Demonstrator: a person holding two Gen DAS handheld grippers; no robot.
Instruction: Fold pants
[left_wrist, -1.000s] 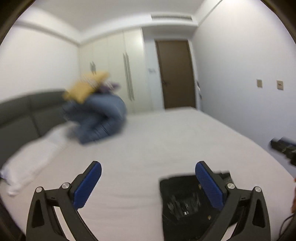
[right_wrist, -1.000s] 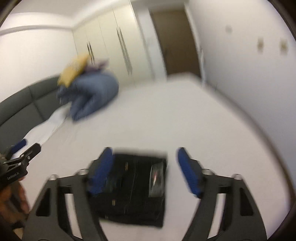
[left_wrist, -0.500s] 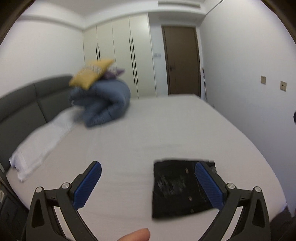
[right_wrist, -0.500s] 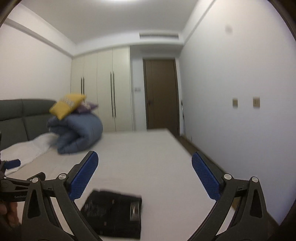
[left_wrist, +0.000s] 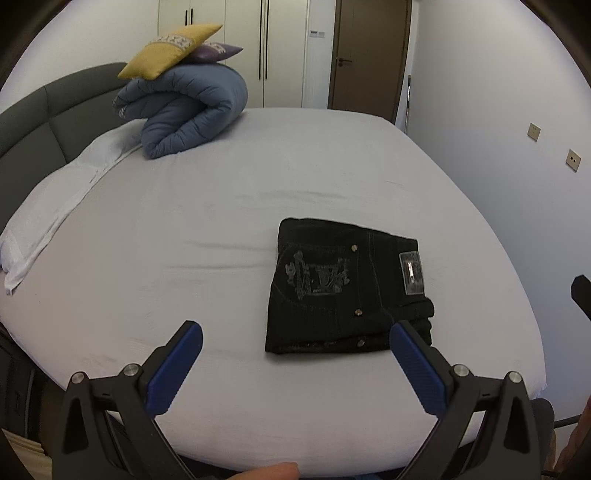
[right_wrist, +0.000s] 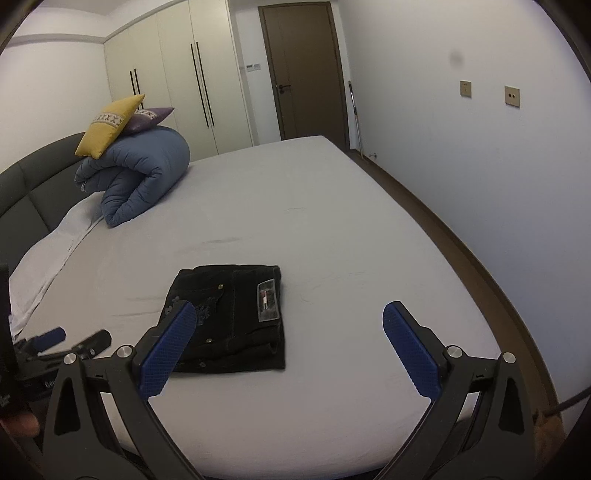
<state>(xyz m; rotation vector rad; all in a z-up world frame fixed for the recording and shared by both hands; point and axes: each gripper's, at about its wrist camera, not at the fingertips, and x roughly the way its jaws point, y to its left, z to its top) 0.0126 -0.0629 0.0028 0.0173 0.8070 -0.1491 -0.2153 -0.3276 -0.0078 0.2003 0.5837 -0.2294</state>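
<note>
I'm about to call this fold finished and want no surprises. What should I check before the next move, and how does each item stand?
1. Pants folded into a compact rectangle: ok.
2. Pants lying flat on the bed, clear of its edge: ok.
3. Left gripper open, nothing between its jaws: ok.
4. Right gripper open, holding nothing: ok.
5. Rolled duvet well away from the pants: ok.
6. Underside layers lined up: cannot tell.
</note>
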